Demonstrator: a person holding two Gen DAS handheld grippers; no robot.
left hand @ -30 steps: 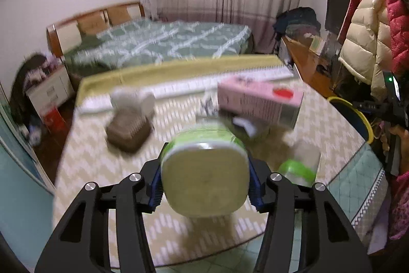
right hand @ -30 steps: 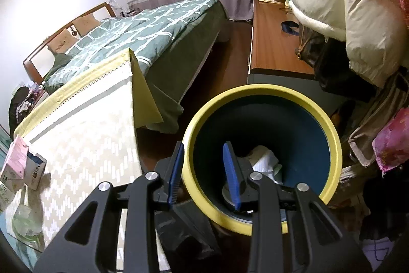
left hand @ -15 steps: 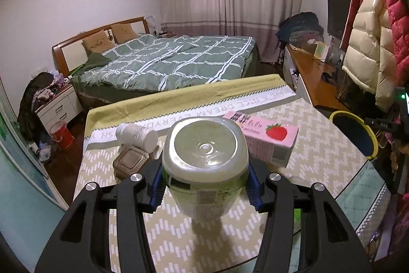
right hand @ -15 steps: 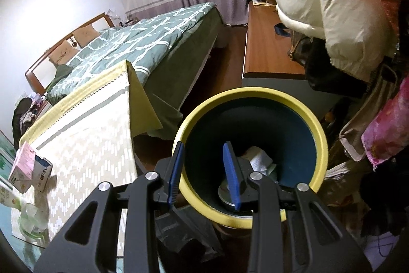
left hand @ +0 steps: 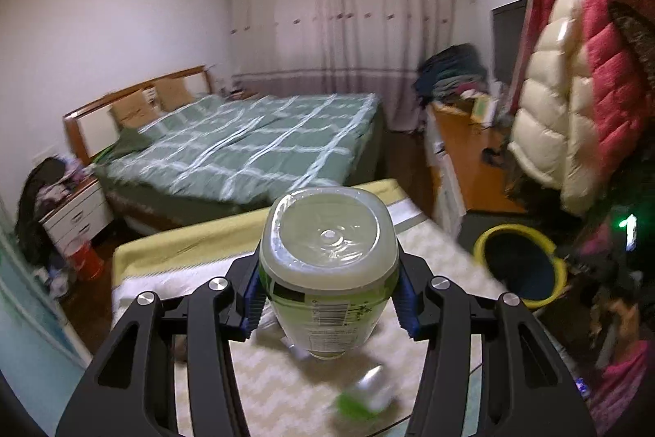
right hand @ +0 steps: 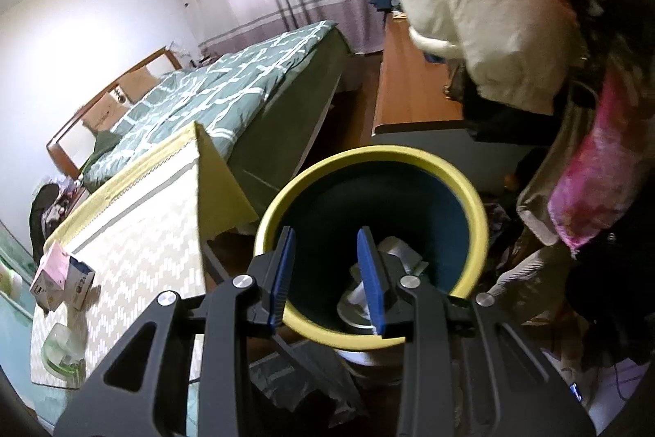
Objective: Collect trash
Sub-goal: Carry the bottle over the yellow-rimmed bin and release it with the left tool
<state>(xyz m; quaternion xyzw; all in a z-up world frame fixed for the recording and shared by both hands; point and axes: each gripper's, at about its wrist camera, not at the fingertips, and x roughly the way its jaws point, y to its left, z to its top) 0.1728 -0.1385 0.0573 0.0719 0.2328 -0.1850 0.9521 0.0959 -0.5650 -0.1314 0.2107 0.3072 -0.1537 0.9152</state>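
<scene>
Green-white object (left hand: 365, 395) on table blurred; bin (right hand: 470, 207) contents partly hidden behind right gripper (right hand: 327, 275).

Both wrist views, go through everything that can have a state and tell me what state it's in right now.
Left tongs: shut on the plastic bottle.
Plastic bottle: held off the table, base toward the camera.
Right tongs: open, empty, above the trash bin.
Trash bin: uncovered, some trash already inside.
Pink carton: lying on the table.
Curtains: drawn shut.

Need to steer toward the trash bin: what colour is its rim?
Yellow rim around a dark blue inside; clearest in the right wrist view.
</scene>
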